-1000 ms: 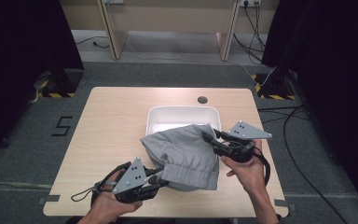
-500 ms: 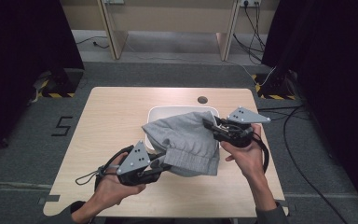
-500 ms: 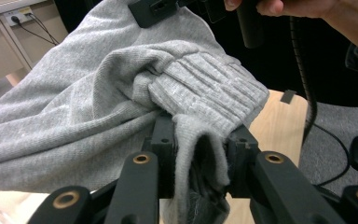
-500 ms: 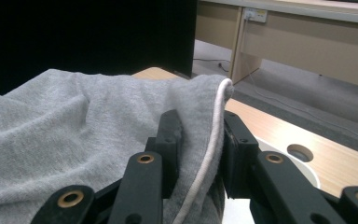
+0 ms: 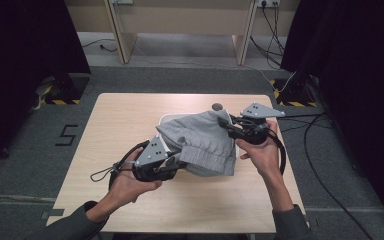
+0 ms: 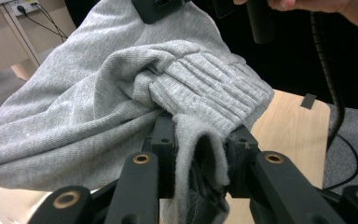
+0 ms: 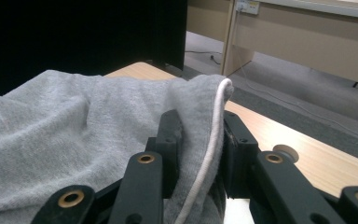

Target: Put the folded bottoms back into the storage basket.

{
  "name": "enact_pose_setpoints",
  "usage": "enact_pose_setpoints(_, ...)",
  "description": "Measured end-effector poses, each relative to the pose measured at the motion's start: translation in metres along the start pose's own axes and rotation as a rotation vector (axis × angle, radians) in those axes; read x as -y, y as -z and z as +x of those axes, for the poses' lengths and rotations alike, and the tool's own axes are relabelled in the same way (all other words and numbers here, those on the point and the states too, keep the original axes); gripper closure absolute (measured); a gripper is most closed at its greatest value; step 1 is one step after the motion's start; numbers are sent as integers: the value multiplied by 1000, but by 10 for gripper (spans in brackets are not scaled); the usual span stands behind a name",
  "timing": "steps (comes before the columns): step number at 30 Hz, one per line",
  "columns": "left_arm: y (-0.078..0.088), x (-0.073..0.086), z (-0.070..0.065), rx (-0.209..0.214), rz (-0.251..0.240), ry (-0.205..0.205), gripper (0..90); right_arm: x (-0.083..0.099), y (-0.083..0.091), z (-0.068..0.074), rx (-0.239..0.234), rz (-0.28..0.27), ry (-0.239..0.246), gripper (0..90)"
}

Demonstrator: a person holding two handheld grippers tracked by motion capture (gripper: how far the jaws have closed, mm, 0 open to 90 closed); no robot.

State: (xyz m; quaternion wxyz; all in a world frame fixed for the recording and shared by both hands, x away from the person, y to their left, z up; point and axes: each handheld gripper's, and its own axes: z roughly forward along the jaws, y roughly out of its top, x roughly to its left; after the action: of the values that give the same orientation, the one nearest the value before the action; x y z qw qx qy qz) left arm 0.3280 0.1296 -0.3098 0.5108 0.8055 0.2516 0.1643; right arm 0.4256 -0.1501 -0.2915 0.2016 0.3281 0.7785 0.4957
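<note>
A folded grey garment [image 5: 202, 141] with a ribbed waistband [image 6: 214, 95] hangs between both grippers above the wooden table [image 5: 125, 125]. My left gripper [image 5: 172, 165] is shut on its near lower edge; in the left gripper view the cloth [image 6: 74, 116] is pinched between the black jaws [image 6: 198, 158]. My right gripper [image 5: 228, 127] is shut on the far right corner, where a white drawstring [image 7: 212, 154] runs between its jaws over the grey garment [image 7: 65, 126]. A white tray [image 5: 167, 120] lies on the table under the garment, mostly hidden by it.
A small dark round hole or plug [image 5: 216, 106] sits near the table's far edge. Cables [image 5: 305, 150] trail off the table's right side onto the grey floor. Wooden furniture legs [image 5: 117, 30] stand beyond the table. A "5" marking [image 5: 68, 135] is on the floor at left.
Both hands have carried the garment away from the person and slightly up, so it now hangs over the white tray and covers most of it. Both grips stay unchanged.
</note>
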Motion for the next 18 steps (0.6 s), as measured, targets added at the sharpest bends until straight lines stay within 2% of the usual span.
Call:
enact_pose_setpoints(11,-11,-6,16,-11,19,32,702,-12,-19,-12,4,39,10,726)
enact_pose_setpoints(18,-22,-8,28,-22,40,49,702,-13,-36,-21,-1,63,7,729)
